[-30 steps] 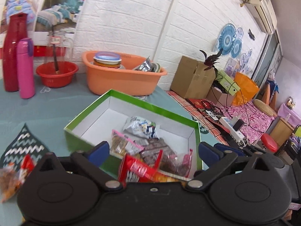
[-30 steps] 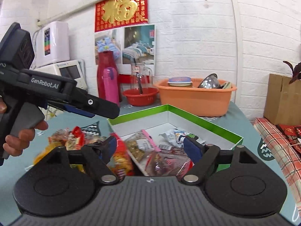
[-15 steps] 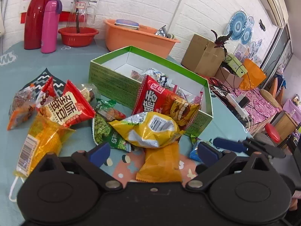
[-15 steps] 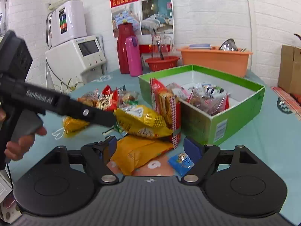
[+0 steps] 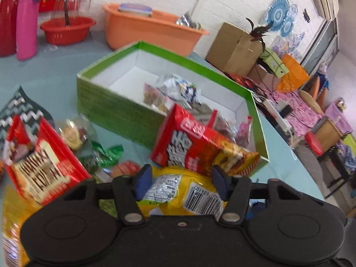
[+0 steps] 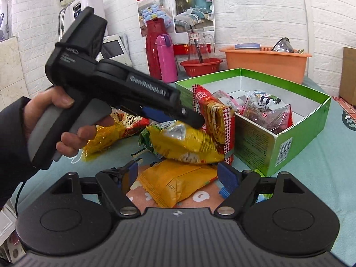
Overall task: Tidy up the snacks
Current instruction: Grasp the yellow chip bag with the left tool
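Yellow foil fills the gap in front of my left gripper [image 5: 181,182]: the yellow snack bag [image 6: 184,142] lies between its blue pads, and the jaws are closing on it, though I cannot see the pads pressing yet. From the right wrist view the left gripper's tip sits on top of that bag, with the person's hand [image 6: 55,120] around its grey handle. My right gripper [image 6: 181,175] stands apart, holding nothing; the orange packet [image 6: 175,182] lies on the tabletop between its fingers. The red snack bag [image 5: 195,146] leans against the near wall of the green box [image 5: 120,111], touching the yellow one. Inside the box lie several small wrapped snacks [image 5: 175,89]. More packets are piled on the teal tabletop [image 5: 51,71] left of the box, a red one [image 5: 42,166] among them. Toward the tabletop's far edge stand a pink flask [image 5: 26,22] and an orange tub [image 5: 151,31].
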Motion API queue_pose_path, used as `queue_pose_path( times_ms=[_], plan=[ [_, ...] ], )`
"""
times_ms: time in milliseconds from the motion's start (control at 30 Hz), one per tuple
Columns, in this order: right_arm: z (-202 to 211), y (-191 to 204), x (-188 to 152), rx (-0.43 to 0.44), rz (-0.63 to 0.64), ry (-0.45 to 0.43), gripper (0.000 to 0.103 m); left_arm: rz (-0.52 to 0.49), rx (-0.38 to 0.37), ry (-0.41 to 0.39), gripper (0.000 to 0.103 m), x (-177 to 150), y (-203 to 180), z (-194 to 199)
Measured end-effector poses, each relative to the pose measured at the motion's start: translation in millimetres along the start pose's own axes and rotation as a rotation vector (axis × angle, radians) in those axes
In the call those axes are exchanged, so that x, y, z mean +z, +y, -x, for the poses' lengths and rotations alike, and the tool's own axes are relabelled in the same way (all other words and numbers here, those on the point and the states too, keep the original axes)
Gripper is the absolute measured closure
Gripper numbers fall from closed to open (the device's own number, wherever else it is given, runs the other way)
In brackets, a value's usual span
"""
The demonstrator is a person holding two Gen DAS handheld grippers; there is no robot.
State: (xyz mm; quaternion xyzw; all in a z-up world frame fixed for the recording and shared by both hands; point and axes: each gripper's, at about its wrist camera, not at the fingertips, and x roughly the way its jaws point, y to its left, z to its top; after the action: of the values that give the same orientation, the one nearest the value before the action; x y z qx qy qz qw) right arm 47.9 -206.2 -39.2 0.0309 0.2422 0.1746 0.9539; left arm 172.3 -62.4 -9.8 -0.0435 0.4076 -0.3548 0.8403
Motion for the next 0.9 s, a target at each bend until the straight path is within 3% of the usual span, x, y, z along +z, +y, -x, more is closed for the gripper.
queue_pose_path(
  times_ms=[100,167,400,567,900],
  plan=[
    [1,0,-4,0.010,0.002,0.019,0.000,0.000,-0.043,0.006,0.020,-20,-4,11],
    [2,0,-7,0.012,0.000,0.034,0.000,0.006,-0.068,0.011,0.000,-37,-8,22],
    [4,11,-20,0.037,0.041,0.071,0.000,0.108,-0.032,-0.039,0.000,-70,3,60],
    [0,16,-16,0.050,0.100,0.073,0.000,0.240,-0.097,-0.064,0.000,-80,19,80],
    [-14,24,-5,0.029,0.221,0.068,0.000,0.247,-0.114,-0.034,0.000,-64,9,44]
  ],
)
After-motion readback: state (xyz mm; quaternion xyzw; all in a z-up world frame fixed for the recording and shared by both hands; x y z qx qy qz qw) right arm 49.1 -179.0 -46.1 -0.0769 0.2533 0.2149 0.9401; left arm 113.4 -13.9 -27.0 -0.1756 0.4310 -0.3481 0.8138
